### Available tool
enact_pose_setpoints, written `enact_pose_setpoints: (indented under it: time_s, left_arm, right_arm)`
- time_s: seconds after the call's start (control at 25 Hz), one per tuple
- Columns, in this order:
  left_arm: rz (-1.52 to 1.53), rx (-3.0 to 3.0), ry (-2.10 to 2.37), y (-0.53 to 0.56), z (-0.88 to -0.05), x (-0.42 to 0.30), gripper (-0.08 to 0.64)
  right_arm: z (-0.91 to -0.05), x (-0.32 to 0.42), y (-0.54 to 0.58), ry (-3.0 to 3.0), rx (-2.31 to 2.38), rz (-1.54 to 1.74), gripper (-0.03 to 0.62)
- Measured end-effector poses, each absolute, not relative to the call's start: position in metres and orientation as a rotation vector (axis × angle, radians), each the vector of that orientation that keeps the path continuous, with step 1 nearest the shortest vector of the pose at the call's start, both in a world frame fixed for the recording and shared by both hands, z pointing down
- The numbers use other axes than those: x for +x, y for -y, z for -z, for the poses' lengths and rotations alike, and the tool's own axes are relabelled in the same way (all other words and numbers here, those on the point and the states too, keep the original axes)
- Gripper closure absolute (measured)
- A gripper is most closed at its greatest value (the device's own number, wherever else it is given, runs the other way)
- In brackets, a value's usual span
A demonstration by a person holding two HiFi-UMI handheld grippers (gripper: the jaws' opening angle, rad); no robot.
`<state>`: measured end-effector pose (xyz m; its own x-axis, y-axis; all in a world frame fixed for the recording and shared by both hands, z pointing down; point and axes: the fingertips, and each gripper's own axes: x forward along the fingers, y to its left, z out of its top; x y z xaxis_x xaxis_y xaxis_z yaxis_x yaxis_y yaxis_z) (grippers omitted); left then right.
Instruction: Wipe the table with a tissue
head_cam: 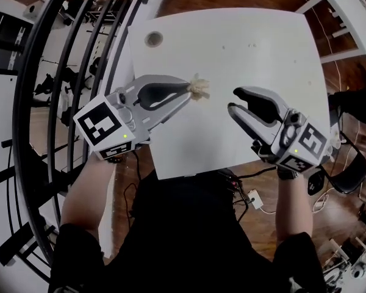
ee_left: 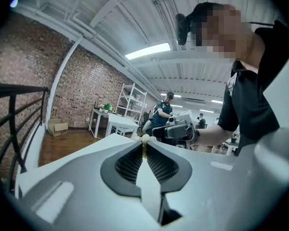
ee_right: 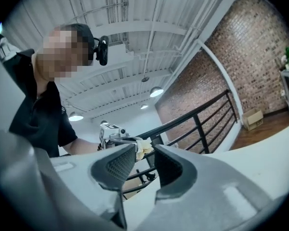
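Cream-coloured, crumpled paper sticks out from the tips of the left gripper [head_cam: 188, 90]: this is the tissue [head_cam: 199, 89]. Its jaws are clenched on one end of the wad and the loose end pokes out past them, over the middle of the white table [head_cam: 250, 47]. Whether the wad touches the tabletop cannot be told. The left gripper view shows the same pinch, with only a small tuft of paper [ee_left: 145, 139] above the closed pads.

The right gripper [head_cam: 234, 100] hangs just beside it, with its jaws spread wide and nothing between them.

The tissue looks very light, soft and limp. It will likely fold under any push and tear if dragged hard. The bite is only at the very tips, so the paper could slip out during a stroke. A deeper hold on the bunched part would probably be safer, with light pressure.

Counted: one tissue, one table, two grippers, one round cap [head_cam: 153, 39] set in the tabletop.
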<state>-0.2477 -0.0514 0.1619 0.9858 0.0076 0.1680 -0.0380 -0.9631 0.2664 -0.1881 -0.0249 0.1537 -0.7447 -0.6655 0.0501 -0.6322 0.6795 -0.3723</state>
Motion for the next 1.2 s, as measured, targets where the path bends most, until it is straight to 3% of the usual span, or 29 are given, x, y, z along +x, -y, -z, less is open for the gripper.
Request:
enact_pose_setpoints:
  time_s: [0.52,1.2]
  left_arm:
    - [-0.84,3.051,0.361,0.109,-0.233,-0.216,0.525]
    - [-1.351,2.828,0.542,0.163,-0.365,-0.188,0.526]
  right_arm:
    - [-0.166,-0.136,0.039,-2.8,-1.447,0.414,0.54]
    - [-0.198,-0.078,0.036,-2.891,-1.43,0.454,0.545]
